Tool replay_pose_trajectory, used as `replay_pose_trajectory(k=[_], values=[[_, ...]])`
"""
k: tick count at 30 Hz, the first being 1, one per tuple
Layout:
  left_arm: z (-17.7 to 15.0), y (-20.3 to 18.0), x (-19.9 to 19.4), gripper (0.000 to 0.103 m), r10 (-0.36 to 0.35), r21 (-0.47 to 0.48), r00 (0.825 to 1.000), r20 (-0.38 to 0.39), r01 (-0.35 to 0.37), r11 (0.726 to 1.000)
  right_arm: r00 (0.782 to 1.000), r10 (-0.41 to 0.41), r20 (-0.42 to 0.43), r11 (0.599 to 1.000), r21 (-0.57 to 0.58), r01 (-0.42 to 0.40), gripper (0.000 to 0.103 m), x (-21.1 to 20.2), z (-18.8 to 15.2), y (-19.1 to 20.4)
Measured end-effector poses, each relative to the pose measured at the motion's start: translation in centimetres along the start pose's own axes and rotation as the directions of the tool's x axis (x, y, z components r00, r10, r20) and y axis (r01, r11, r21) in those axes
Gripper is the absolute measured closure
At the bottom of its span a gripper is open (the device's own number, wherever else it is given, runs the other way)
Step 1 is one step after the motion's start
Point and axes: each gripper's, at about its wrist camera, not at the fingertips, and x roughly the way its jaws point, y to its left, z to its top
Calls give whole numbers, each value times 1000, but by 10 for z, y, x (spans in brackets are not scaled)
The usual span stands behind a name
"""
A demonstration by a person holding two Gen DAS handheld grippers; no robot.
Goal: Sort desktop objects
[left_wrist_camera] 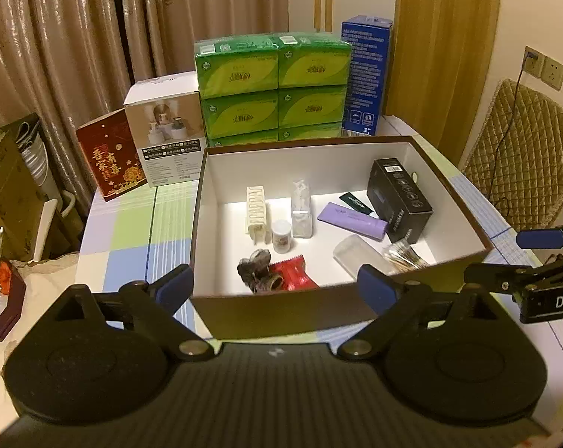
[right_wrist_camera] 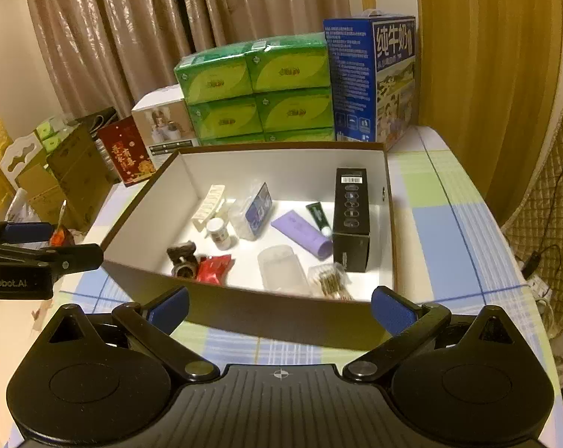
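A brown box with white inside walls (left_wrist_camera: 210, 205) (right_wrist_camera: 150, 216) stands open on the checked tablecloth. In it lie a black carton (left_wrist_camera: 399, 201) (right_wrist_camera: 350, 220), a purple tube (left_wrist_camera: 352, 220) (right_wrist_camera: 302, 233), a small white jar (left_wrist_camera: 282, 235), a red packet (left_wrist_camera: 294, 274) (right_wrist_camera: 214, 267), a cream rack (left_wrist_camera: 257, 212), a clear case (left_wrist_camera: 359, 254) and cotton swabs (left_wrist_camera: 404, 255). My left gripper (left_wrist_camera: 275, 285) (right_wrist_camera: 50, 244) hangs open before the box's near wall, holding nothing. My right gripper (right_wrist_camera: 280, 310) (left_wrist_camera: 520, 257) is open and empty too, to the right of the left one.
Behind the box stand stacked green tissue packs (left_wrist_camera: 274, 86), a blue milk carton (right_wrist_camera: 371, 74), a white product box (left_wrist_camera: 165, 127) and a red gift box (left_wrist_camera: 109, 156). A quilted chair (left_wrist_camera: 524, 156) is on the right. A dark red tray (left_wrist_camera: 5, 298) sits at the left edge.
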Motion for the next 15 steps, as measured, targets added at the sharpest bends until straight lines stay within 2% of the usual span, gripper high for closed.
replay_pose_trajectory(k=[15], values=[[-47, -29, -65, 1, 36, -21, 999, -4, -36, 999, 1000, -7, -5, 1000, 6, 7, 2, -58, -46, 5]])
